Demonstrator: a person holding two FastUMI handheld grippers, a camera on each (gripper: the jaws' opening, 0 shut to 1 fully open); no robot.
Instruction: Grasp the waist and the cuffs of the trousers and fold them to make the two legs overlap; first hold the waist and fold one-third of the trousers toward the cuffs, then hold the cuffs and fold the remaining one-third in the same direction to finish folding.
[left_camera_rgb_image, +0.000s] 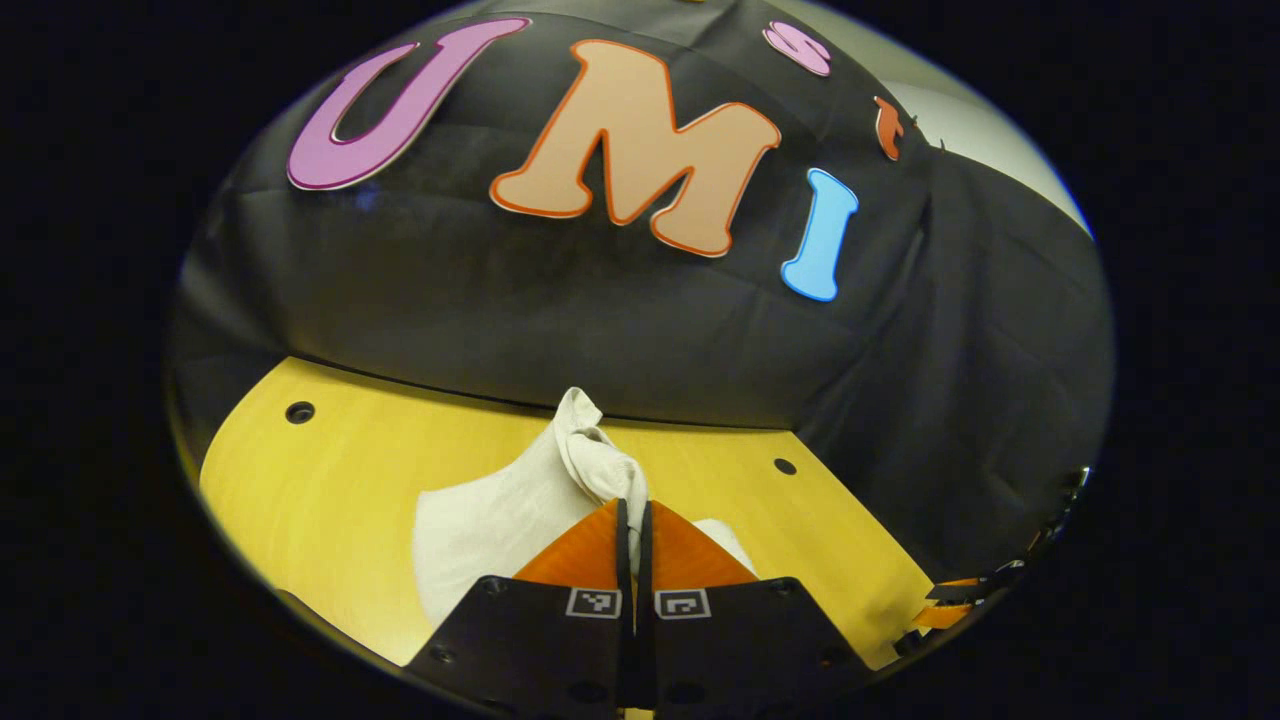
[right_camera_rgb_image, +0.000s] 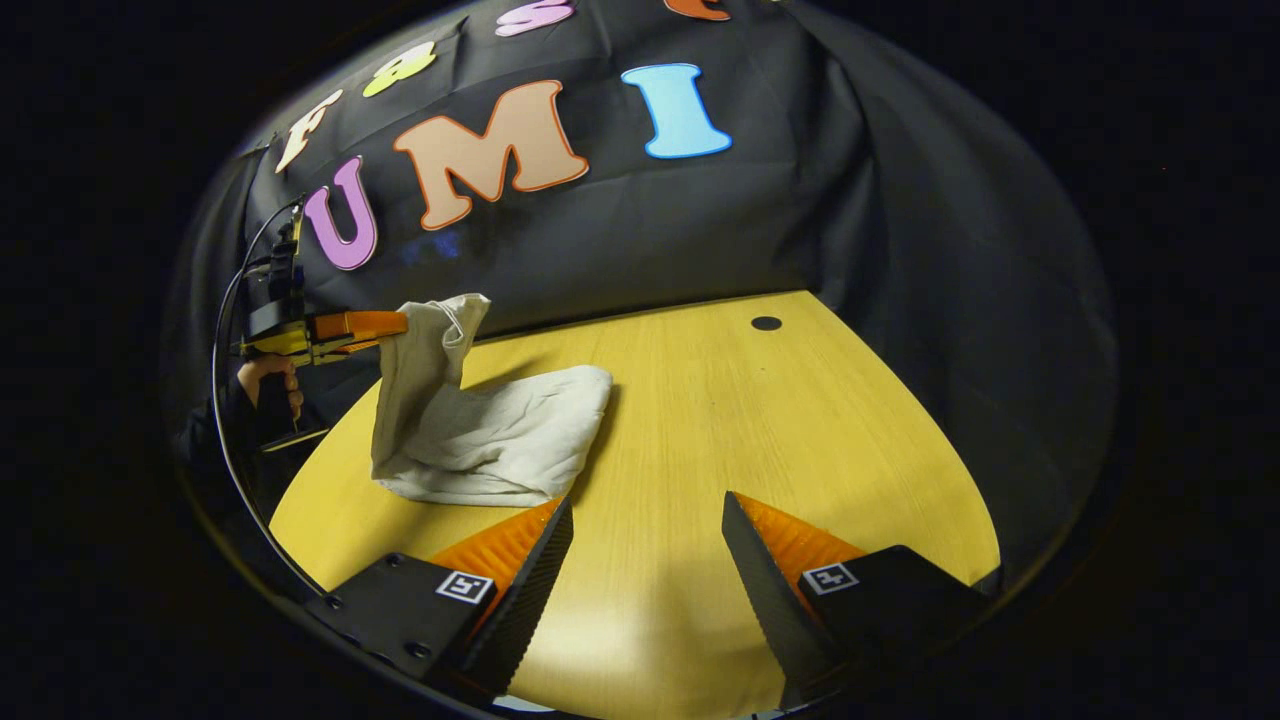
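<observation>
1. On the yellow wooden surface (right_camera_rgb_image: 720, 420) lie the white trousers (right_camera_rgb_image: 500, 435), most of the cloth bunched in a heap near its left side, as the right gripper view shows it.
2. One end of the trousers is lifted clear of the heap by the left tool (right_camera_rgb_image: 395, 325) — its fingers are pressed together on a fold of cloth, which rises in a peak above them in the left gripper view (left_camera_rgb_image: 634, 520).
3. Holding that end high likely serves to carry it over the rest of the cloth; whether it is the waist or the cuffs, I cannot tell.
4. A hand (right_camera_rgb_image: 268, 385) grips the left tool's handle, low beside the surface edge.
5. The right tool (right_camera_rgb_image: 645, 545) hovers above bare wood just beside the heap, fingers spread wide and holding nothing — probably waiting to take a corner or press the fold flat.
6. No brand or readable writing shows on the trousers; small square marker tags (left_camera_rgb_image: 640, 603) sit on the tool bodies, a pattern rather than text.
</observation>
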